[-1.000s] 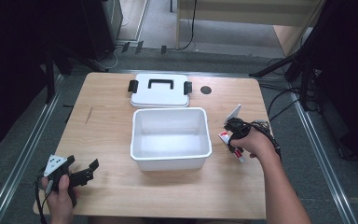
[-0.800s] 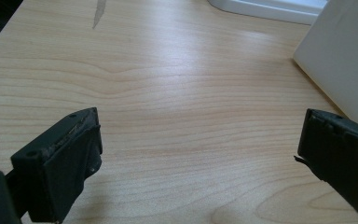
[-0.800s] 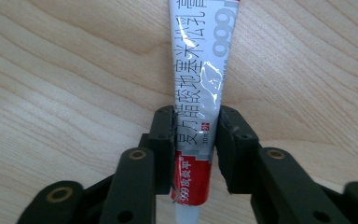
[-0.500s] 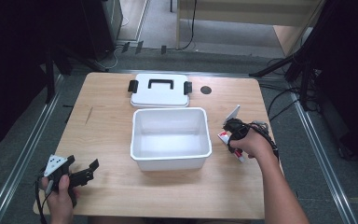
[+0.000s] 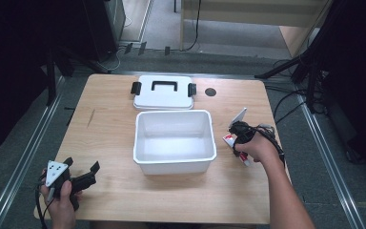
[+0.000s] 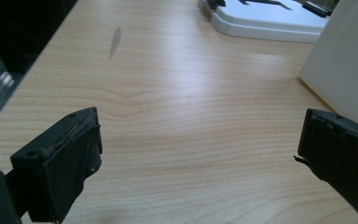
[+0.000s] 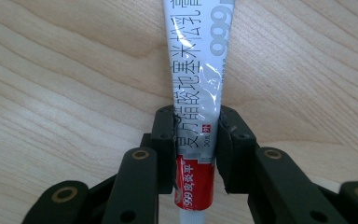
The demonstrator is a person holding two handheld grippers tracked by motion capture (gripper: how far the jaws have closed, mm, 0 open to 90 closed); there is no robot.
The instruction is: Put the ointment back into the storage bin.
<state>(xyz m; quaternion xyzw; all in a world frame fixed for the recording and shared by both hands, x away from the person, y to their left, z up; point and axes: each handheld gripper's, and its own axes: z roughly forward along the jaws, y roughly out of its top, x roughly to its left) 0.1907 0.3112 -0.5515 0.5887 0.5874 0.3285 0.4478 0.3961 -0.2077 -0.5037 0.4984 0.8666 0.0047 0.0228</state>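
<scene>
- Your right gripper [image 7: 196, 135] is clenched on a white tube [image 7: 199, 84] with a red band, both jaws pressed against its sides, over the wooden table [image 5: 109, 119] just right of the open white box [image 5: 175, 140].
- Your left gripper [image 6: 200, 154] hangs with its jaws spread wide apart, gripping nothing, at the table's near left corner.
- The white lid [image 5: 163, 93] with black handle and clips lies flat just behind the box.

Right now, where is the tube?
The tube is clamped in the right gripper, just right of the bin in the high view.
</scene>
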